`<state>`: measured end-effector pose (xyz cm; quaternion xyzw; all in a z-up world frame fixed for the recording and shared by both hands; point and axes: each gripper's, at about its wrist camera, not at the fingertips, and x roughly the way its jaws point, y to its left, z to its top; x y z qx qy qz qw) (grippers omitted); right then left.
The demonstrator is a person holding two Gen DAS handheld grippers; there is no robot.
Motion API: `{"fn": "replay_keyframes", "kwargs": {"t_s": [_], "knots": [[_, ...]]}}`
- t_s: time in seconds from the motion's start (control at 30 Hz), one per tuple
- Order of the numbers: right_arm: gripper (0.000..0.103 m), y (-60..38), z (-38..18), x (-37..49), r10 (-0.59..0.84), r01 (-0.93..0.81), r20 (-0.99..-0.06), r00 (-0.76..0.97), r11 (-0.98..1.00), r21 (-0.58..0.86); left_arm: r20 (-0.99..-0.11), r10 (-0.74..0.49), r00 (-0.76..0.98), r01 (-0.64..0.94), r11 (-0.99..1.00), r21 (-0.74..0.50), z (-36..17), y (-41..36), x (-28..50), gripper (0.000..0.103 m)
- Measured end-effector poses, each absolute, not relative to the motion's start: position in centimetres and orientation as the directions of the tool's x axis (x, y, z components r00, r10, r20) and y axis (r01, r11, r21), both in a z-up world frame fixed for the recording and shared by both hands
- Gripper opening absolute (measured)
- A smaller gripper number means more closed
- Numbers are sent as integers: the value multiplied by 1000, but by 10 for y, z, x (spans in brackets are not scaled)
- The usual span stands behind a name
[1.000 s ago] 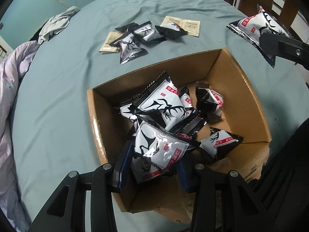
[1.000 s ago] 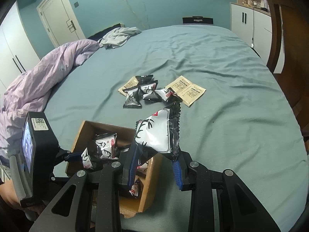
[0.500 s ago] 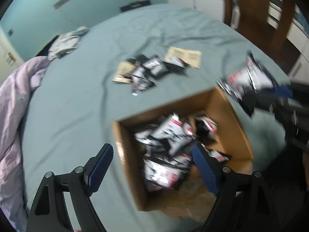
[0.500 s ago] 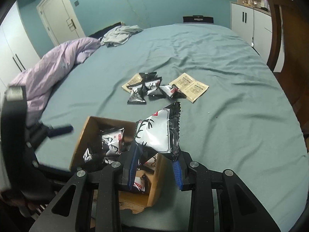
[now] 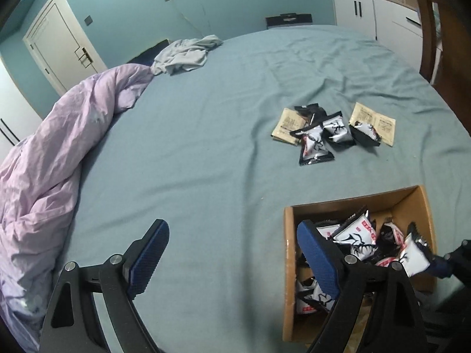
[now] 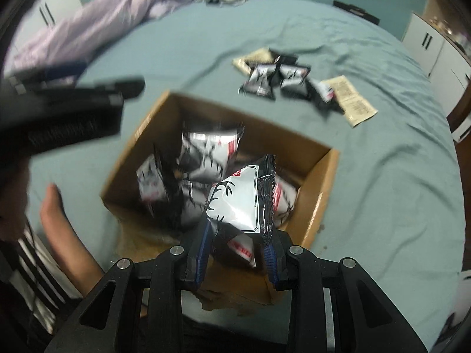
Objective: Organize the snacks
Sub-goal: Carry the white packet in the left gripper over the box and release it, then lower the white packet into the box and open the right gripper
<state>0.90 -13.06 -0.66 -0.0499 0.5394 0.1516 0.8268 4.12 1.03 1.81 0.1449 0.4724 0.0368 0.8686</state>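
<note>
A cardboard box (image 5: 290, 253) (image 6: 321, 182) on the blue bed holds several black-and-white snack packets (image 5: 356, 235). My left gripper (image 5: 232, 253) is open and empty, raised above the bed to the left of the box. My right gripper (image 6: 238, 253) is shut on a snack packet (image 6: 238, 203) and holds it over the box's near right part; it also shows in the left wrist view (image 5: 412, 256). A small pile of loose snack packets (image 5: 318, 138) (image 6: 276, 82) and tan sachets (image 5: 374, 122) lies on the bed beyond the box.
A lilac duvet (image 5: 53, 158) is bunched along the bed's left side. Grey clothing (image 5: 185, 54) lies at the far end. White cabinets (image 5: 376, 20) and a wooden frame (image 5: 429, 26) stand at the right. The person's forearm (image 6: 67, 235) is left of the box.
My left gripper let go of its packet in the box, opened and rose away to the left. My right gripper carried its packet from beside the box to over it.
</note>
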Motion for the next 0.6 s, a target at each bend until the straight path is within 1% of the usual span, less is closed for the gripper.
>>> {"fn": "replay_keyframes", "kwargs": {"t_s": [0.13,0.27,0.4,0.43,0.5,0.57,0.6], "knots": [[31,-121,-19,16,175,-321,-936,306,944,72,-808,226,545,77,946,316,13,8,41,90],[32,-117,-23,19,149,-307,-944,294,950,54,-811,218,543,89,945,314,12,7,40,90],[33,-119,-29,22,162,-278,-952,260,957,87,-814,221,537,99,942,321,10,5,39,90],[35,-122,-29,22,180,-267,-950,257,958,109,-815,221,536,100,942,321,10,5,39,90],[42,-130,-26,23,229,-239,-937,264,957,167,-816,218,536,96,944,316,11,6,38,90],[54,-140,-17,20,272,-212,-911,310,954,212,-817,212,536,93,947,306,13,7,38,90],[57,-147,-10,18,303,-200,-886,351,948,245,-818,209,536,93,948,304,13,7,38,90]]}}
